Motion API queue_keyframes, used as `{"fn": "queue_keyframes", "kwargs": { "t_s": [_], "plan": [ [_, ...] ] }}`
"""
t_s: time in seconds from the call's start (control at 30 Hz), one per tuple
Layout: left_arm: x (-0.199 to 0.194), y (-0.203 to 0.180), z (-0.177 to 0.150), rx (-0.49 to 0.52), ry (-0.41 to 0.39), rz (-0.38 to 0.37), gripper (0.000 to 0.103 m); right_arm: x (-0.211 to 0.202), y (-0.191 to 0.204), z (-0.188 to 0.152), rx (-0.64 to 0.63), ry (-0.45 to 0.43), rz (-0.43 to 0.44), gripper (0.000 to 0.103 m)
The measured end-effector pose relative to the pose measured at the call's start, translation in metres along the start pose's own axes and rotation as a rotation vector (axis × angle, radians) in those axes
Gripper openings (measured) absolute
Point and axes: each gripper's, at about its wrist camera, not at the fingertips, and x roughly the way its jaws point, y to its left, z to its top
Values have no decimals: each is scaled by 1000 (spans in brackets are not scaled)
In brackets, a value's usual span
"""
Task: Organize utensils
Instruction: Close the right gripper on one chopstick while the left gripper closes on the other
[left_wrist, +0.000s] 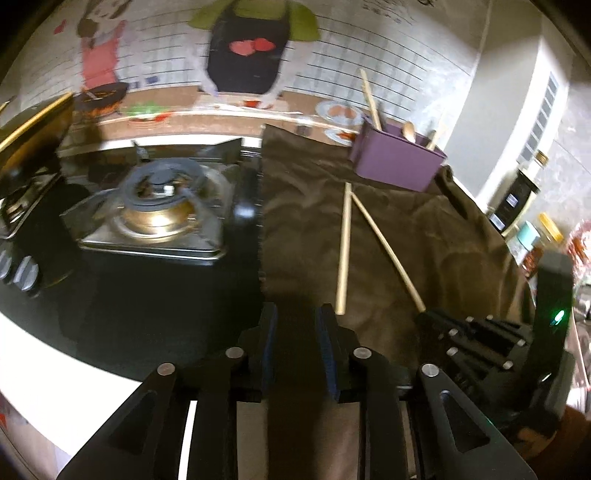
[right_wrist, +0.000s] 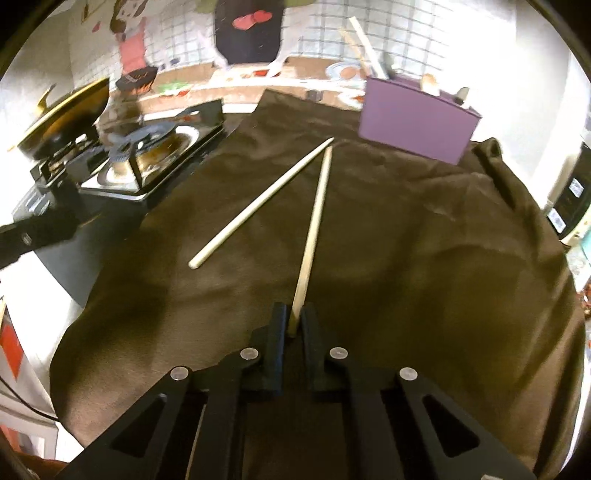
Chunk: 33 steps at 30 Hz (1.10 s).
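Observation:
Two wooden chopsticks lie on a brown cloth, their far tips meeting in a V near a purple box that holds wooden utensils. My right gripper is shut on the near end of the right chopstick. The other chopstick lies free to its left. In the left wrist view, my left gripper stands open with nothing between its fingers, just left of the near end of the free chopstick. The right gripper shows there on the end of the held chopstick. The purple box stands at the back.
A gas stove sits left of the cloth, with a dark gold-rimmed pan further left. Jars and containers crowd the right edge. A picture-covered tiled wall runs behind the counter.

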Motion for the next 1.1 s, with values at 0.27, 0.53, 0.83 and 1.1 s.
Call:
{"fn": "queue_keyframes", "kwargs": {
  "t_s": [0.27, 0.53, 0.83, 1.1],
  "plan": [
    [46, -29, -6, 20, 81, -63, 27, -31, -58, 7, 98, -67, -59, 5],
    [73, -47, 1, 31, 102, -3, 27, -46, -96, 9, 135, -100, -91, 5],
    [90, -49, 2, -5, 112, 67, 27, -47, -114, 9, 130, -102, -93, 5],
    [93, -50, 2, -32, 85, 109, 13, -48, -122, 10, 121, -100, -89, 5]
  ]
}}
